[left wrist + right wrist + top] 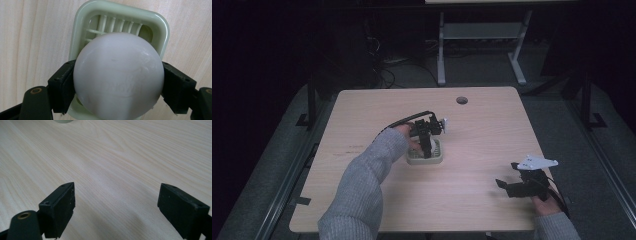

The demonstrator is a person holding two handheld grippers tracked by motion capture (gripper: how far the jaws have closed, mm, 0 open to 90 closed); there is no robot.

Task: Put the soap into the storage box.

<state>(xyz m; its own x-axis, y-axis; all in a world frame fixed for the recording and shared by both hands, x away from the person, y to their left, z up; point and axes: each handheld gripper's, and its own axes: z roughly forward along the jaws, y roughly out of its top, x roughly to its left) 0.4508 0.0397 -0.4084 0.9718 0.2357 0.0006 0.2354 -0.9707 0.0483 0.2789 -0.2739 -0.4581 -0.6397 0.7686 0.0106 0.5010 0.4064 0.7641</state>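
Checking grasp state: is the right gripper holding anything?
No, the right gripper stands open over bare table, nothing between its jaws.

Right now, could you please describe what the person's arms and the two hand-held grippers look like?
Both arms wear grey knit sleeves. The left hand-held gripper is black, with a black cable arching from it and a pale plate on top. The right hand-held gripper is also black, topped by a grey three-cornered plate; its blocky jaws show small screw holes.

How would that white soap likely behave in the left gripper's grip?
The soap looks smooth and rounded, so it may slip between the left gripper's jaws. It seems stiff: no dent shows where they press. Dropped over the ribbed dish, it might rock or roll.
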